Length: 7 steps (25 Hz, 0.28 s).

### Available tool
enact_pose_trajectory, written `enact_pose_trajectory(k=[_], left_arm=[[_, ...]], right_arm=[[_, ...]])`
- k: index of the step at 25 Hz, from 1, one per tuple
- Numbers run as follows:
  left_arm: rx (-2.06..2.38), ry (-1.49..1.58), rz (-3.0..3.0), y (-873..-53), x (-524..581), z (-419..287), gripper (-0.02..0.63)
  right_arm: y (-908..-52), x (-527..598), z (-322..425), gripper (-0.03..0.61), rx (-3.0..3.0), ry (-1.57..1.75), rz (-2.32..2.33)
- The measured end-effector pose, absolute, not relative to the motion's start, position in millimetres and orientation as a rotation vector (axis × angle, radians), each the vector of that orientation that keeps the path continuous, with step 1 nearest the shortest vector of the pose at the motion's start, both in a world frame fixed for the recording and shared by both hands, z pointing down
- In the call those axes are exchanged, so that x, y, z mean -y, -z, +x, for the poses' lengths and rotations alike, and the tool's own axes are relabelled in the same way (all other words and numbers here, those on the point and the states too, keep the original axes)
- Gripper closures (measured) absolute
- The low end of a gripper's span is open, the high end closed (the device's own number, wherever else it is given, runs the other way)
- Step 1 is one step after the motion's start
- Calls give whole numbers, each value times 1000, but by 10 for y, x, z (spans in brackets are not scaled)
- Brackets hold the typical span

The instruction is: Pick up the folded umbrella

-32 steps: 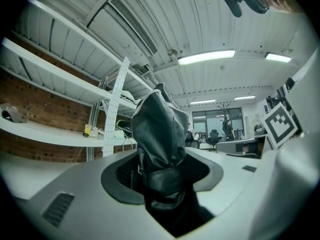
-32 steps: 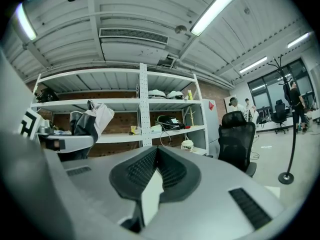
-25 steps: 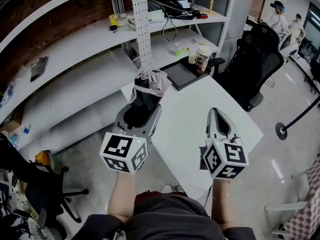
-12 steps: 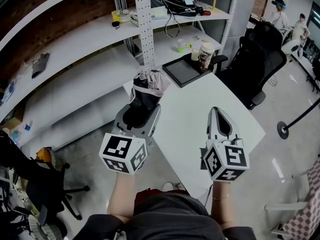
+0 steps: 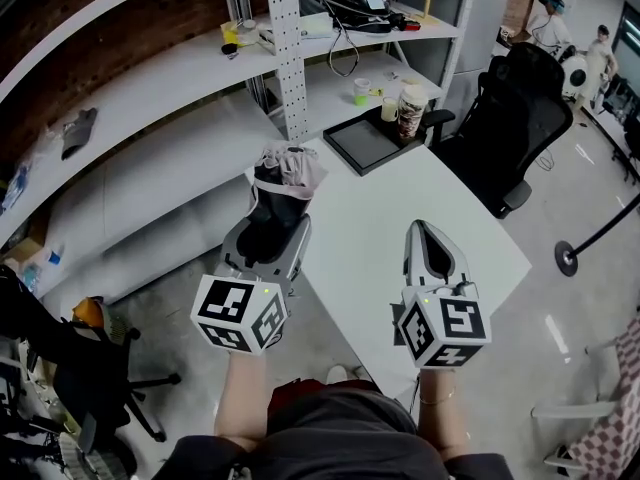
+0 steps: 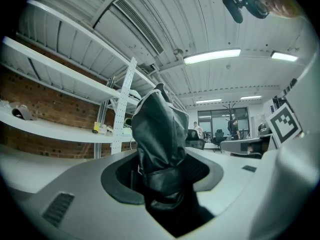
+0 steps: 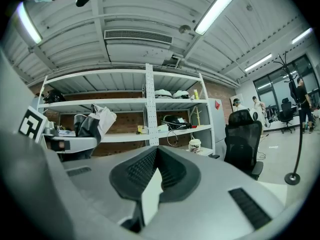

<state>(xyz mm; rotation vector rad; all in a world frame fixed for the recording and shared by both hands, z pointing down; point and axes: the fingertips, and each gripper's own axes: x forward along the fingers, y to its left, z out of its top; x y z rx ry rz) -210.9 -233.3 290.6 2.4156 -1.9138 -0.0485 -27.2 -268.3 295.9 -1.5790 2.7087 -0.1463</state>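
The folded umbrella [image 5: 278,190], black with a pale bunched end, sticks out forward from my left gripper [image 5: 268,230], which is shut on its lower part and holds it above the left edge of the white table [image 5: 370,218]. In the left gripper view the umbrella [image 6: 159,129] fills the space between the jaws of the left gripper [image 6: 162,169]. My right gripper [image 5: 428,236] hovers over the table's near right part, shut, with nothing in it. The right gripper view shows that right gripper [image 7: 156,156] with its jaws meeting at the tips, and the umbrella [image 7: 92,124] off to the left.
A black tray [image 5: 365,140] and a paper cup [image 5: 408,108] sit at the table's far corner. A perforated white post [image 5: 285,48] and shelves stand behind. A black office chair [image 5: 510,118] is at the right; another chair [image 5: 90,378] is at the lower left.
Both grippers have drawn back a little toward me, and the umbrella has come along in the left one. Neither gripper's jaws have changed.
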Motion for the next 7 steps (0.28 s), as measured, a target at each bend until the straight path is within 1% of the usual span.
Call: enact_pose_trajectory(k=[7], left_arm=[[1916,41,2409,-2933,2347,-2117,390]], right_arm=[[-3026,2689,-327,560,-2727,174,-1560]])
